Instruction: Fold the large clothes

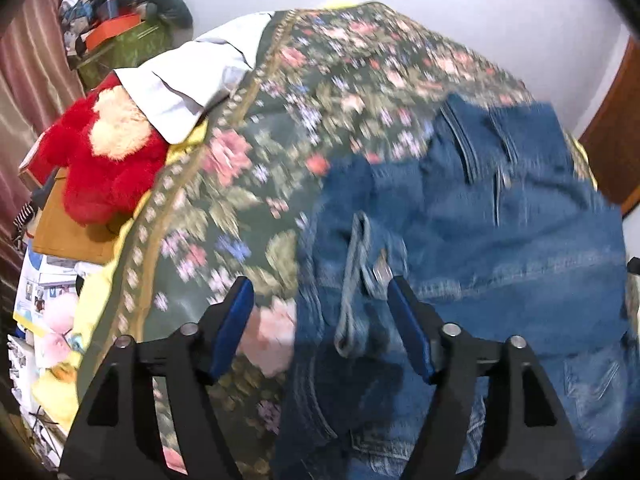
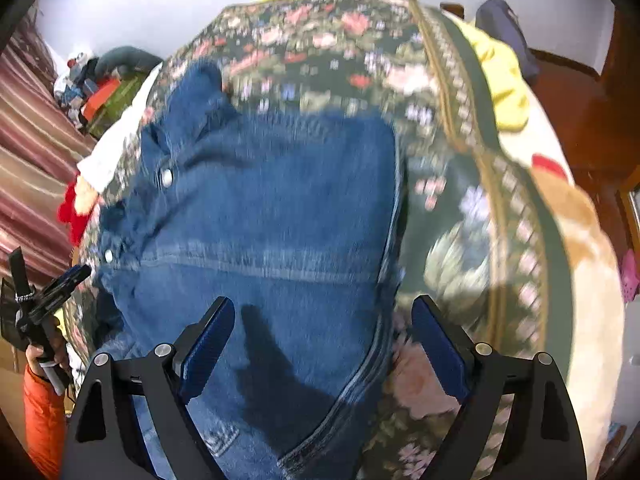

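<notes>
While both tongs hang apart and empty, step looks like pre-grasp. Left gripper (image 1: pixel 320 320) straddles left edge of denim jacket (image 1: pixel 480 240), near a metal snap; right gripper (image 2: pixel 324 344) over opposite side seam. Jacket lies spread on floral bedspread (image 1: pixel 280 120) — next: lower, pinch edges, fold inward. Beyond, red plush toy (image 1: pixel 104 160).

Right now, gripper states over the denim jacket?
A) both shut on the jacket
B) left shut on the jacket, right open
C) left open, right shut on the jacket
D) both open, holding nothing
D: the left gripper and the right gripper each show blue pads spread wide apart, with the denim jacket lying flat on the floral bedspread below and no fabric between either pair of fingers.
</notes>
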